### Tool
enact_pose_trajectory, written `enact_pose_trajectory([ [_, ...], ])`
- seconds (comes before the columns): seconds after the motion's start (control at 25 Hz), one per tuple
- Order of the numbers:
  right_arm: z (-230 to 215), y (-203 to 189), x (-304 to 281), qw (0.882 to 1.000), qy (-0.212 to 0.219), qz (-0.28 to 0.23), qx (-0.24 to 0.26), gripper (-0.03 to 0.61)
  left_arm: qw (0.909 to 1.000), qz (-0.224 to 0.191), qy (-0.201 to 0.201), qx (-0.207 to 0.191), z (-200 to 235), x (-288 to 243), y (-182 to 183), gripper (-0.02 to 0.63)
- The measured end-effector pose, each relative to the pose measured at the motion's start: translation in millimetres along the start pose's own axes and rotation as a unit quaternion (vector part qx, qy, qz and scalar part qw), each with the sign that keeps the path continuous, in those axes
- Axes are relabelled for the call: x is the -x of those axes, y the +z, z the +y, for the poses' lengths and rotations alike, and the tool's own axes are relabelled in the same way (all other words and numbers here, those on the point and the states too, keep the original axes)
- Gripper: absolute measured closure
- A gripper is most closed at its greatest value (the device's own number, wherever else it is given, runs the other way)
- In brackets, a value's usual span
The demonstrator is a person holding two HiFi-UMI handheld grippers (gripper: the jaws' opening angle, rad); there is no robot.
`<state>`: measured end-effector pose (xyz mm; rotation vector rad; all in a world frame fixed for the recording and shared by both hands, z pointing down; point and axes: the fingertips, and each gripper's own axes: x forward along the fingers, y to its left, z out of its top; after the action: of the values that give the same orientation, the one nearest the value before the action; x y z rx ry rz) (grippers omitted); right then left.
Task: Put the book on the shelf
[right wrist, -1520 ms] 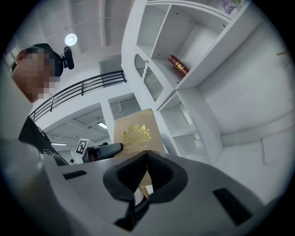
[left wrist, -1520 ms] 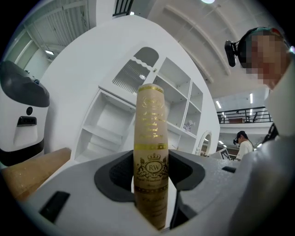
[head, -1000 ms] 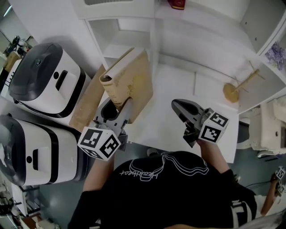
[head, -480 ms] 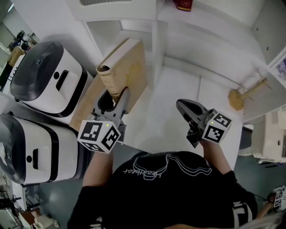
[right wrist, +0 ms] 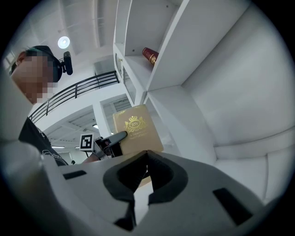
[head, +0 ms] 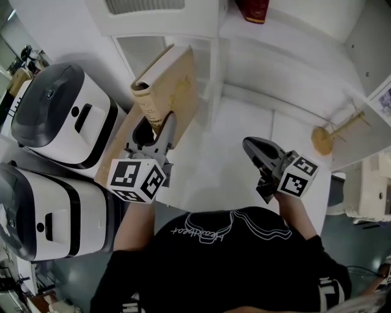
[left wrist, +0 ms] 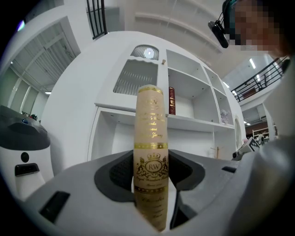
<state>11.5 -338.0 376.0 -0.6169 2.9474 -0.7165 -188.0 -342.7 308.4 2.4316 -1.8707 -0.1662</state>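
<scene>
A tan book [head: 177, 92] with gold print stands upright, its spine [left wrist: 150, 152] caught between the jaws of my left gripper [head: 156, 131]. The book is lifted just in front of the lower left compartment of the white shelf unit [head: 214, 67]. In the left gripper view, the left gripper [left wrist: 150, 184] presses on both sides of the spine. My right gripper [head: 252, 147] hovers over the white table to the right, shut with nothing in it. The right gripper view shows the right gripper [right wrist: 146, 154] with its jaw tips meeting, and beyond it the book's cover [right wrist: 137, 129].
Two white and black appliances [head: 58, 110] [head: 43, 208] stand at the left. A tan board [head: 122, 137] lies below the book. A red book [head: 256, 9] stands on an upper shelf. A small wooden stand [head: 324, 131] is at the right.
My left gripper has carried the book a little farther up and away, closer to the shelf's left compartment. The right gripper has hardly moved.
</scene>
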Motion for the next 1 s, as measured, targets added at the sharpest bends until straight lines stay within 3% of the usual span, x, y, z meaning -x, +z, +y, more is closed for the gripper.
enact_pose_trajectory([
  [1.0,-10.6,1.9,-0.6,1.000,-0.023,-0.005,-0.002,0.572,0.9989,-0.026,0.020,-0.034,23.9,-39.7,0.4,0.416],
])
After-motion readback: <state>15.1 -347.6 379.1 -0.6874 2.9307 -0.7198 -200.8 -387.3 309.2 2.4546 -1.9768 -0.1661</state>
